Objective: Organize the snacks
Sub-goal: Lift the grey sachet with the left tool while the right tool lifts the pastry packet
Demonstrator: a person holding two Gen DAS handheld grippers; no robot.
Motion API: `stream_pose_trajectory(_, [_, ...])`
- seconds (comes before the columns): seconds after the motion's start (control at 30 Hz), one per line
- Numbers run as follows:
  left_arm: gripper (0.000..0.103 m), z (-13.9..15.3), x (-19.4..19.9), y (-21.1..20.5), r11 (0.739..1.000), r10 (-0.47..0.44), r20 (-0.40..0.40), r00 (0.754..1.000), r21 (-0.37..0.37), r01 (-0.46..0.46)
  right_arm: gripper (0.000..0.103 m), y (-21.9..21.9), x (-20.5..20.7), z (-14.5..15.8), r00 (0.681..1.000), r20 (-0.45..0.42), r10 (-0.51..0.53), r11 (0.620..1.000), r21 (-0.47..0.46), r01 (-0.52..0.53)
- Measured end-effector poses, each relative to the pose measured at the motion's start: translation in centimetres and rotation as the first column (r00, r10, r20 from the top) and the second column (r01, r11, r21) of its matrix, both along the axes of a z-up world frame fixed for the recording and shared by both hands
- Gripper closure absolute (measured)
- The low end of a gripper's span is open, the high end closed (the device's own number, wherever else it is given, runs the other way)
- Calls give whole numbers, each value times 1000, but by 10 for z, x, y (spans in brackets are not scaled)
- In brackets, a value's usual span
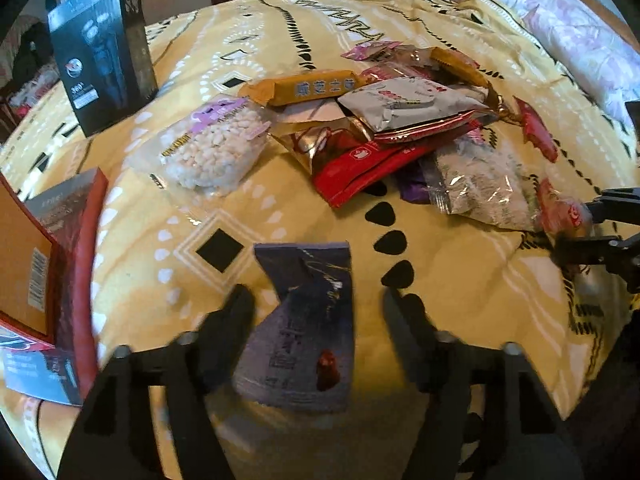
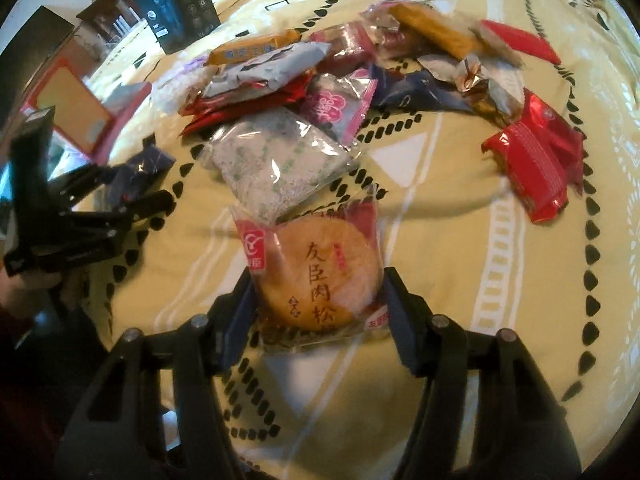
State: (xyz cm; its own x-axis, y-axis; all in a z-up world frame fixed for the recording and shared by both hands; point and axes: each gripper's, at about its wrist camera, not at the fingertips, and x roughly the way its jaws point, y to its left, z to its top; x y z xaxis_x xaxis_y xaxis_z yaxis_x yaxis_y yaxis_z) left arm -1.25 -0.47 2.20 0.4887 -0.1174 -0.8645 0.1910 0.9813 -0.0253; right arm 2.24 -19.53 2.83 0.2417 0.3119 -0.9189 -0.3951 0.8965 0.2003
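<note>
Right tongs (image 2: 318, 280) clamp a clear-wrapped round golden pastry (image 2: 316, 276), lengthwise away; left tongs (image 1: 316, 300) stand apart around a dark purple packet (image 1: 304, 320).

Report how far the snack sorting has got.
Done: nothing looks sorted yet; the red box shows no snacks inside. In hand: the right gripper is shut on a round pastry packet; the left gripper straddles a dark purple packet, pads apparently not touching. Left: the snack pile on the yellow bedspread.

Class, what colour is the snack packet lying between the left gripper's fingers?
Dark purple packet, with a small red motif; clearest in the left wrist view.
</note>
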Motion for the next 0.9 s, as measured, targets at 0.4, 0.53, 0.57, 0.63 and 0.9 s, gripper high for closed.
stream_pose_trajectory(0.4, [77,10,-4,3,1000,11,6,1000,21,-11,42,-6,-8,6,999,18,-45,998,43,44])
stream_pose_trajectory(0.53, [78,14,-8,7,1000,12,13,1000,-2,-12,42,-6,-11,12,998,30,-53,997,50,51])
stream_pose_trajectory(0.57, [78,16,-9,8,1000,13,14,1000,-19,-12,42,-6,-12,13,998,33,-56,997,54,54])
stream_pose_trajectory(0.63, [78,22,-13,15,997,11,17,1000,-83,-10,42,-7,-13,17,998,38,-58,996,64,55])
stream_pose_trajectory(0.9, [78,79,-29,31,985,28,131,991,-173,-5,42,-4,-15,47,989,115,-89,993,92,79])
